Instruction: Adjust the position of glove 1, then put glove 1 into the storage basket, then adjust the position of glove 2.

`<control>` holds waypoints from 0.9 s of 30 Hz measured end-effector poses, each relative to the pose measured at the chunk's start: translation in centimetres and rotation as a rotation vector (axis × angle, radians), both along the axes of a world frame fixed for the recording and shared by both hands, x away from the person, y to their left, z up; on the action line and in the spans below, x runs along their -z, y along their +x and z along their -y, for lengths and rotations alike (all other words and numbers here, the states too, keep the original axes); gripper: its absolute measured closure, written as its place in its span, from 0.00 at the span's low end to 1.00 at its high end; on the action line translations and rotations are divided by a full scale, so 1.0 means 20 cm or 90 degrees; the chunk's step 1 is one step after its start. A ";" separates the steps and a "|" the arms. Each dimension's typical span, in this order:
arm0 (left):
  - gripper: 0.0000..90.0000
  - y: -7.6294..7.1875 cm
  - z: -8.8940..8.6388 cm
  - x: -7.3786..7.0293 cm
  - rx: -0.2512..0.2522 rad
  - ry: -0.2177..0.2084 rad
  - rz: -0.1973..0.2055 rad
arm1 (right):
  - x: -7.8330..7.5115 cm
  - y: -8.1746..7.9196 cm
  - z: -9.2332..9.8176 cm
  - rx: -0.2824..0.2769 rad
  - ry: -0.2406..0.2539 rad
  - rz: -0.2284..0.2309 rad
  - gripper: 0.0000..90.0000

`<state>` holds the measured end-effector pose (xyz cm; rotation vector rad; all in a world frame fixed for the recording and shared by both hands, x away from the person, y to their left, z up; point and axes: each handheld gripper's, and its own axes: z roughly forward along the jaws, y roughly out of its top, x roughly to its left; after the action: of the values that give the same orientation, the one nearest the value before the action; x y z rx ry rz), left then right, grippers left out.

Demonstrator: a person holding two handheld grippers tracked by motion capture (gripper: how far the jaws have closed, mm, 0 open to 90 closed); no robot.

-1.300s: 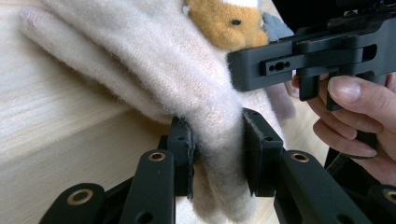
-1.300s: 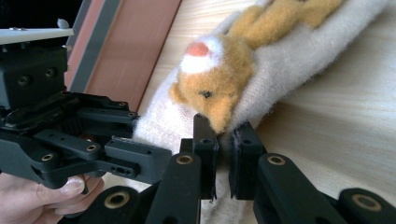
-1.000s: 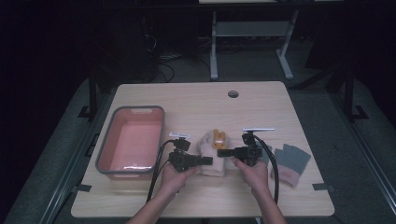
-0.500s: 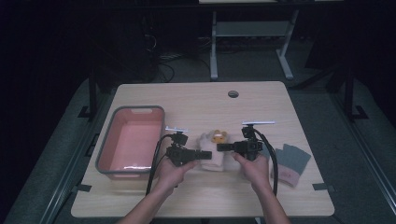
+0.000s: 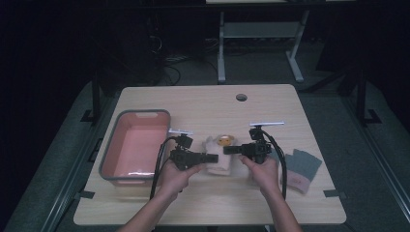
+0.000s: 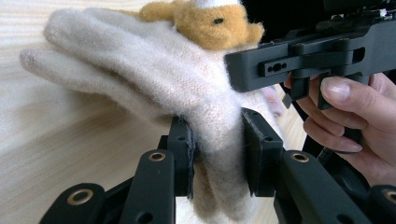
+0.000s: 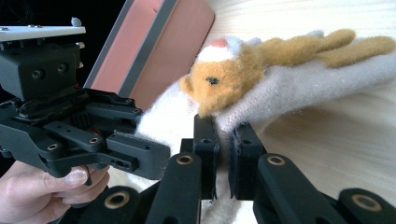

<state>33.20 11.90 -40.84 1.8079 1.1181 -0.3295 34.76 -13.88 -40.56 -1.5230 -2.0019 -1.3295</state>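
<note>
One glove (image 5: 218,155), one bin (image 5: 137,146), two hand-held grippers: left (image 5: 212,158) and right (image 5: 229,149) pinch the glove from opposite ends, above the bench (image 5: 203,104).

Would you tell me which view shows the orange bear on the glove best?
The right gripper view: the bear shows its face and limbs. The left gripper view crops its head; the high view gives an orange speck.

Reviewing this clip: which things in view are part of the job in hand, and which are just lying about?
In the job:
- cream glove with bear patch, pinched from both sides
- left gripper, shut on the glove
- right gripper, shut on the glove

Lying about:
- pink tub, left of the glove
- grey gloves, at the right edge of the table
</note>
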 end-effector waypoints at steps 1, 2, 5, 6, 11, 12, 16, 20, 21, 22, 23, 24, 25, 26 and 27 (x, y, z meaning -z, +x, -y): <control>0.75 0.00 0.00 -0.01 -0.002 -0.001 0.003 | -0.01 0.00 0.00 -0.001 -0.001 0.002 0.93; 0.75 0.00 0.00 -0.01 0.001 0.000 0.004 | -0.02 0.00 -0.01 0.000 0.001 0.003 0.93; 0.75 0.00 -0.01 -0.03 0.001 0.001 0.007 | -0.04 0.00 -0.01 -0.001 -0.001 0.005 0.93; 0.75 0.00 -0.01 -0.03 0.001 -0.001 0.008 | -0.04 0.00 -0.01 -0.003 -0.003 0.007 0.93; 0.75 0.01 -0.02 -0.05 0.000 -0.002 0.010 | -0.06 0.01 -0.02 -0.003 0.003 0.009 0.93; 0.75 0.01 -0.02 -0.05 0.000 -0.002 0.010 | -0.06 0.01 -0.02 -0.003 0.003 0.009 0.93; 0.75 0.02 -0.03 -0.07 0.001 -0.006 0.010 | -0.08 0.02 -0.02 -0.005 0.004 0.012 0.93; 0.75 0.02 -0.04 -0.08 0.001 -0.006 0.012 | -0.09 0.02 -0.03 -0.006 0.004 0.009 0.93; 0.75 0.02 -0.04 -0.09 0.003 -0.006 0.012 | -0.09 0.03 -0.03 -0.006 0.001 0.011 0.93; 0.75 0.03 -0.04 -0.09 0.001 -0.010 0.010 | -0.10 0.03 -0.03 -0.007 0.002 0.012 0.93; 0.75 0.03 -0.04 -0.09 -0.002 -0.014 0.008 | -0.10 0.03 -0.03 -0.007 0.001 0.012 0.93; 0.75 0.03 -0.04 -0.09 0.001 -0.013 0.009 | -0.11 0.03 -0.03 -0.007 0.001 0.012 0.93; 0.75 0.03 -0.04 -0.09 0.001 -0.012 0.011 | -0.11 0.03 -0.03 -0.007 0.001 0.013 0.93; 0.75 0.03 -0.04 -0.10 -0.002 -0.012 0.010 | -0.11 0.04 -0.04 -0.006 0.004 0.013 0.93; 0.75 0.04 -0.05 -0.11 -0.001 -0.011 0.012 | -0.11 0.04 -0.04 -0.008 0.002 0.015 0.93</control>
<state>33.97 12.90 -38.72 1.7907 1.1001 -0.3191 35.56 -13.15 -38.27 -1.4977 -2.0191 -1.3521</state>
